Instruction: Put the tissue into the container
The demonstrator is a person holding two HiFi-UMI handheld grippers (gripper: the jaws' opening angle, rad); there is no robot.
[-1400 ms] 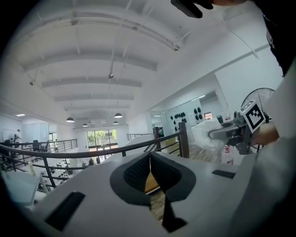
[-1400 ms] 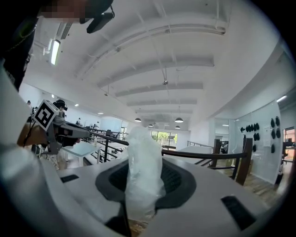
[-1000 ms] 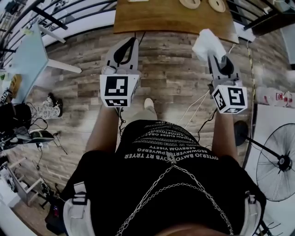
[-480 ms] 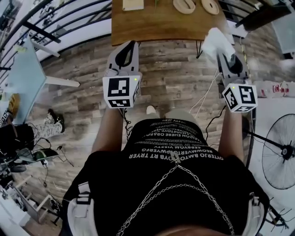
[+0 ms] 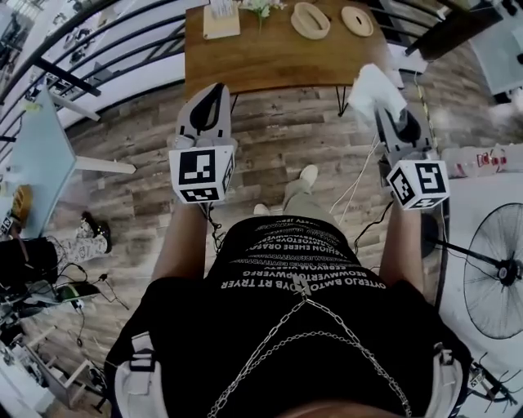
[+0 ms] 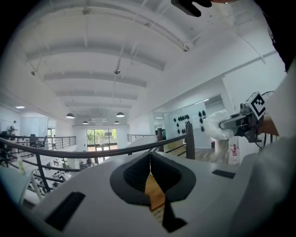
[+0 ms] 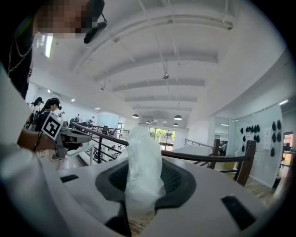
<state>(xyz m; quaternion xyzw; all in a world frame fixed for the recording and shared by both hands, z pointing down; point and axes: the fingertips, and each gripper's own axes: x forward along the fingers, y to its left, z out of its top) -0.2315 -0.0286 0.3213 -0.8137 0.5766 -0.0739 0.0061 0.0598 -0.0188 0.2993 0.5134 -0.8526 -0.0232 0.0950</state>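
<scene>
The carry was the step in hand. The crumpled white tissue (image 5: 373, 88) was off any surface, pinched in the right gripper (image 5: 386, 108), which was held in the air just near of the right near corner of the brown wooden table (image 5: 270, 61). In the right gripper view the dark pads were closed on the lower part of the tissue (image 7: 142, 171), and the rest of it stood free above them.

The left gripper (image 5: 216, 90) was held level at the left, short of the table's near edge. Its jaws were pressed together with nothing between them.

The tissue's long axis ran along the jaws. Its loose, bunched end pointed away from the person, toward the far side.

Two round pale wooden dishes (image 5: 310, 18) (image 5: 357, 20) sat at the far edge of the table. Which one was the container could not be told, though the left one looked hollow.

The next move would probably need the right gripper to reach farther over the tabletop and tip the loose end down over a dish. Only then should it let go, since so light a tissue could drift or cling to a pad.
</scene>
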